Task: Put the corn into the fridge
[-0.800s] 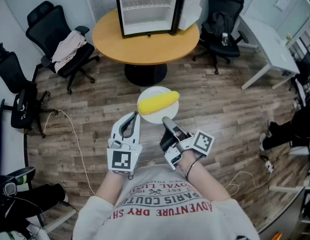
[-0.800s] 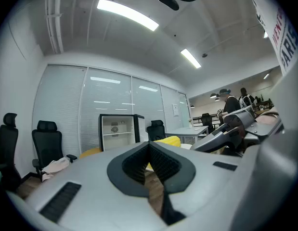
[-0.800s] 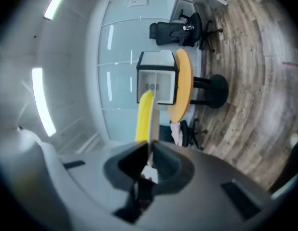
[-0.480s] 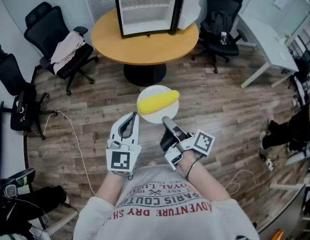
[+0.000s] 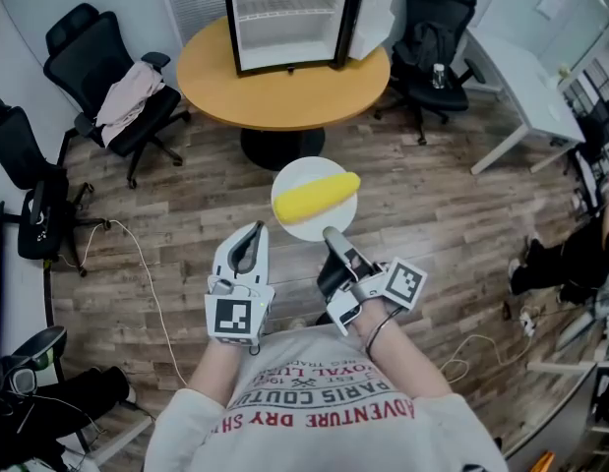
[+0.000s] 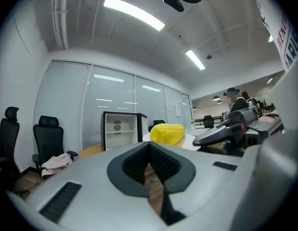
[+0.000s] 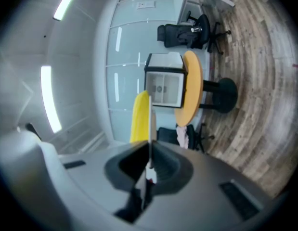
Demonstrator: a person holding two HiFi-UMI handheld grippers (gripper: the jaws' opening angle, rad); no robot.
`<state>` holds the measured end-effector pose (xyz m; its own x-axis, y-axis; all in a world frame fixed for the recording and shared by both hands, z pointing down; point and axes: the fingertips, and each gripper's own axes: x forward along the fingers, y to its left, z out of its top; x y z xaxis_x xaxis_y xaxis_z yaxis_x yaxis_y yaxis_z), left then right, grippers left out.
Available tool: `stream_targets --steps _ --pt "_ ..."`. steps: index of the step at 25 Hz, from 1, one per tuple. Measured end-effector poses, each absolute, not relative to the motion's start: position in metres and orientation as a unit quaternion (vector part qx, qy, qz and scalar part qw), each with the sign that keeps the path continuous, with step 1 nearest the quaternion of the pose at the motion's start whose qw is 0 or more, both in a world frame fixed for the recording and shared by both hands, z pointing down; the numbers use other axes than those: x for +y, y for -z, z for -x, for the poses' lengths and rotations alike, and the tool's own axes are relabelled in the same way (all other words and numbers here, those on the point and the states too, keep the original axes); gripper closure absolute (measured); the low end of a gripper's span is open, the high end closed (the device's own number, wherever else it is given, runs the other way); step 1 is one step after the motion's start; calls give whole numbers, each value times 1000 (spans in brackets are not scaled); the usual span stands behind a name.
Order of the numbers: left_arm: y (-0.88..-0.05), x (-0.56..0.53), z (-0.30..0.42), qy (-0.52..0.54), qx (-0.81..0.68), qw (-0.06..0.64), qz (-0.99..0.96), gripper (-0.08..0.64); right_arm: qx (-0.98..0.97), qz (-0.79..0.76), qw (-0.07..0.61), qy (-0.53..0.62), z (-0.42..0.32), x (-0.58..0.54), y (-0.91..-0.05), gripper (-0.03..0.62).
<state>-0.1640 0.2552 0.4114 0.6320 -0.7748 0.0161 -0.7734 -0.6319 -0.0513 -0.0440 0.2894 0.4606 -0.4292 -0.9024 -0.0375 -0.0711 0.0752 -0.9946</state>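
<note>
A yellow corn cob (image 5: 316,197) lies on a white plate (image 5: 306,230) held in the air above the wooden floor. My right gripper (image 5: 332,234) is shut on the plate's near rim; in the right gripper view the plate (image 7: 151,124) runs edge-on out of the jaws beside the corn (image 7: 139,117). To the plate's left, my left gripper (image 5: 253,230) is shut and holds nothing. The small fridge (image 5: 289,18) stands open on the round wooden table (image 5: 284,91) ahead, its door (image 5: 375,10) swung out to the right. The fridge (image 6: 121,129) and corn (image 6: 167,133) also show in the left gripper view.
Black office chairs stand around the table: one draped with clothes (image 5: 127,91) at the left, another (image 5: 437,42) at the right. A white desk (image 5: 525,87) stands at the far right. A thin cable (image 5: 152,293) trails over the floor on the left.
The plate with the corn has shifted slightly right and away, together with my right gripper. The left gripper has barely moved.
</note>
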Motion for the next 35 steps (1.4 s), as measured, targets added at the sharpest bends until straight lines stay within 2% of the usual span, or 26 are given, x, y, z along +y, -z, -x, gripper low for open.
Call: stream_targets --steps 6,15,27,35 --pt "-419 243 153 23 432 24 901 535 632 372 377 565 33 270 -468 554" --pt "-418 166 111 38 469 18 882 535 640 338 351 594 -7 181 -471 554" --pt "-411 37 14 24 524 23 851 535 667 311 298 607 -107 39 -471 554" --pt "-414 -25 -27 20 538 11 843 535 664 309 277 622 -141 -29 -476 554"
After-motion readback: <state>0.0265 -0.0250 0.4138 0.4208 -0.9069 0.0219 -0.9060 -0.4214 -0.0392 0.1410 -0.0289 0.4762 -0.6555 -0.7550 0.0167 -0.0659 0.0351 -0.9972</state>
